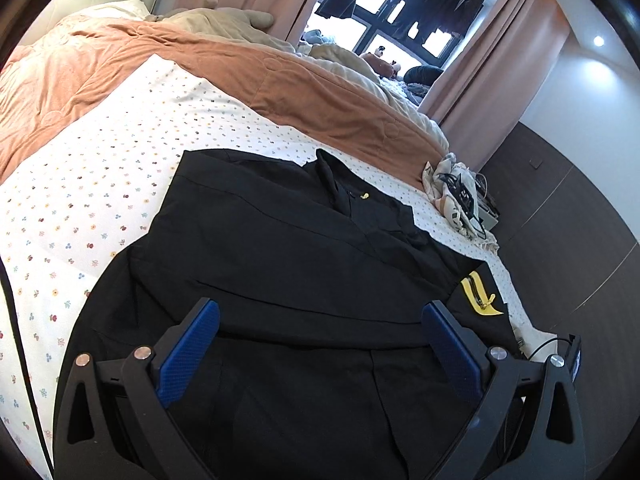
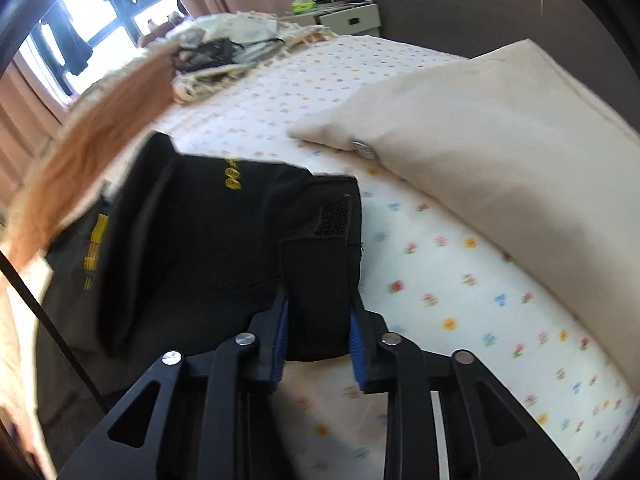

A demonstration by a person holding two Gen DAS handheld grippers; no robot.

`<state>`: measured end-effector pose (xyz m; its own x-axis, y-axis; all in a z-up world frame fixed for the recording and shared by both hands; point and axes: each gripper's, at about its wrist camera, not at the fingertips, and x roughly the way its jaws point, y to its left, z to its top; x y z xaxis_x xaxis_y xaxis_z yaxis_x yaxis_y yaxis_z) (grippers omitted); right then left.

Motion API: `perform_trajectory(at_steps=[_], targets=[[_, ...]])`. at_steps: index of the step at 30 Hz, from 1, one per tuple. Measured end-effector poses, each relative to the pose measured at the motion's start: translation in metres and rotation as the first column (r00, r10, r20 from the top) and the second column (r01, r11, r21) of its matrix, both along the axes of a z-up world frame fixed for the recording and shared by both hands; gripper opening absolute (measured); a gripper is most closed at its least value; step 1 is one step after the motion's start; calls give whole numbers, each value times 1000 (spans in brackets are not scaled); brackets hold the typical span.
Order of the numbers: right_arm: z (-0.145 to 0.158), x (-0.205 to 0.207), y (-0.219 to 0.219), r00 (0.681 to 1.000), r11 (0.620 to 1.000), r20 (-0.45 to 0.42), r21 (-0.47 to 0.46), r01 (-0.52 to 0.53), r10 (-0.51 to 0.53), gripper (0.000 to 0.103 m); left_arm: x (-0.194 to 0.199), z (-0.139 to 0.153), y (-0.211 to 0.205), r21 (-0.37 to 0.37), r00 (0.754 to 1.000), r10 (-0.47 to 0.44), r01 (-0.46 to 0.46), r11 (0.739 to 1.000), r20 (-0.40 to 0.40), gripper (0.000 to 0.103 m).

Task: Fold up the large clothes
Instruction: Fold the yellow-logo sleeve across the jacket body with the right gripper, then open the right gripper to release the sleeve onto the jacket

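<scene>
A large black jacket (image 1: 288, 248) with yellow markings lies spread on the flowered bed sheet (image 1: 100, 200). My left gripper (image 1: 320, 308) hovers over its near part, open wide, with nothing pinched between its blue pads (image 1: 188, 352). In the right wrist view the jacket (image 2: 208, 232) shows a sleeve end with a mesh patch (image 2: 332, 216). That sleeve (image 2: 320, 280) runs between the fingers of my right gripper (image 2: 318, 296). Its blue pads (image 2: 282, 328) press the cloth from both sides. The view is blurred.
An orange quilt (image 1: 280, 80) covers the far half of the bed. A cream pillow (image 2: 480, 140) lies to the right of the sleeve. A heap of cloth and cables (image 1: 460, 196) sits at the bed's edge, beside a dark floor (image 1: 568, 240).
</scene>
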<state>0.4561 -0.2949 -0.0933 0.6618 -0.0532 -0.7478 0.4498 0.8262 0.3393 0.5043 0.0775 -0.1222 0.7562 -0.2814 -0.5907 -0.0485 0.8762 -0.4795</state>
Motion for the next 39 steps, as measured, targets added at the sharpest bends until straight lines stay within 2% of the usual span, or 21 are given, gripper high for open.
perform_trajectory(at_steps=[2,6,10,15,19,22,31,36,39], targets=[[3,2,-1,998,999,54,51,-17,14,17,-1,2,3,-10,1000,6,-6,1000,7,103],[25,0,14,986,995,156,73,-71,59,13,-4,8,10,-36,1000,13,-12,999,26,103],[50,6,49,964,990,231,29,-138,128,10,-10,18,20,-50,998,29,-26,998,55,103],[77,13,109,932,972,274,-51,-231,236,8,-16,24,44,-87,995,70,-64,994,74,103],[97,27,155,905,946,280,-133,-295,321,8,-20,24,68,-135,991,110,-99,986,75,103],[107,37,190,879,919,276,-185,-348,388,8,-25,25,85,-127,988,134,-124,984,74,103],[104,68,273,827,847,225,-280,-452,516,8,-50,18,152,-166,971,233,-222,961,52,103],[100,83,313,797,807,193,-304,-506,572,8,-64,12,187,-187,956,292,-281,941,33,103],[95,91,336,760,778,190,-265,-570,622,12,-71,8,201,-203,949,314,-303,931,23,103]])
